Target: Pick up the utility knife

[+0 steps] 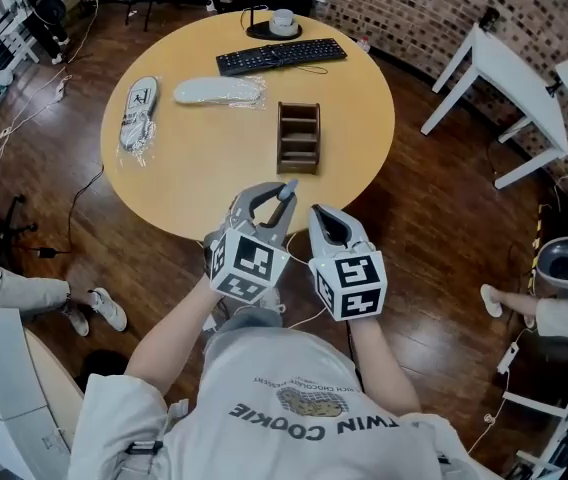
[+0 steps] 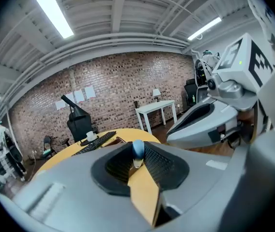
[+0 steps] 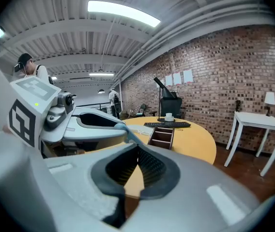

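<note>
One utility knife (image 1: 287, 190) in left gripper (image 1: 268, 204), tip forward.

Both bare forearms reach toward 12 o'clock, tools side by side. The left tool (image 1: 276, 200) has its jaws pinched on the utility knife (image 2: 137, 150) (blue tip showing). The right tool (image 1: 326, 220), at its 3 o'clock, has its jaws together, empty.
</note>
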`<action>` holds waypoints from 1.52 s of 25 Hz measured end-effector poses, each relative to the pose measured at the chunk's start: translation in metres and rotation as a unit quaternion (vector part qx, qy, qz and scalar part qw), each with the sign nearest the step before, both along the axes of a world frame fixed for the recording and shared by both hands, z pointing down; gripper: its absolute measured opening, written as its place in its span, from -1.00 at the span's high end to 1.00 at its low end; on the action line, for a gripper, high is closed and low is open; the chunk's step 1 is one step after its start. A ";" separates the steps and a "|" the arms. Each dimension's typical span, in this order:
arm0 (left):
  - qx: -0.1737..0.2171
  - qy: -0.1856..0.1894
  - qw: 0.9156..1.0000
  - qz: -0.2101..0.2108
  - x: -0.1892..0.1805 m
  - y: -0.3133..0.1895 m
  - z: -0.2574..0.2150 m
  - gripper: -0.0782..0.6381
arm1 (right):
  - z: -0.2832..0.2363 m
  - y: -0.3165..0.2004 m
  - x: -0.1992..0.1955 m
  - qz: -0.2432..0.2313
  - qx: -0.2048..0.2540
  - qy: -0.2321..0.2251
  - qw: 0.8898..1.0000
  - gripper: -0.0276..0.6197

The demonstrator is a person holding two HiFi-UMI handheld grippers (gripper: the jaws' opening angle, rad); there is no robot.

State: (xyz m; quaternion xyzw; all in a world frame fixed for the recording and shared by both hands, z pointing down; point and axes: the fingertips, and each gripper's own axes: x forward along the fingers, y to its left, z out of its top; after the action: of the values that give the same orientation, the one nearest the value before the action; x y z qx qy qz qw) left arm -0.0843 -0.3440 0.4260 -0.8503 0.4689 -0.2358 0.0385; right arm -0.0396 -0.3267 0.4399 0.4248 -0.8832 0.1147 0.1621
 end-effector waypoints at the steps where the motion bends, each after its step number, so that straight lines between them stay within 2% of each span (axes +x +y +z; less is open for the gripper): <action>1: -0.002 0.018 1.000 -0.008 0.000 0.005 -0.003 0.58 | -0.003 0.004 0.002 0.000 0.002 -0.004 1.000 0.91; 4: -0.001 0.059 0.998 -0.027 0.001 0.022 -0.011 0.58 | -0.011 0.016 0.009 0.001 0.008 -0.019 1.000 0.91; 8: 0.001 0.092 0.995 -0.045 0.002 0.044 -0.017 0.58 | -0.019 0.032 0.012 -0.003 0.010 -0.035 0.999 0.91; 18: -0.001 0.141 0.987 -0.074 0.008 0.098 -0.021 0.58 | -0.027 0.080 0.021 -0.011 0.015 -0.054 0.998 0.91; 30: 0.015 0.150 0.985 -0.087 0.036 0.164 -0.039 0.58 | -0.037 0.146 0.053 -0.018 0.019 -0.058 0.998 0.91; 38: 0.018 0.148 0.985 -0.089 0.050 0.197 -0.050 0.58 | -0.051 0.176 0.057 -0.023 0.027 -0.063 0.997 0.91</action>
State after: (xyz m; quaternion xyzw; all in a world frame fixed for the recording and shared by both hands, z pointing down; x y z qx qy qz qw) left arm -0.0345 -0.1474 0.3756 -0.8299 0.5475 -0.1008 -0.0372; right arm 0.0174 -0.1506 0.3889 0.4006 -0.9040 0.1140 0.0970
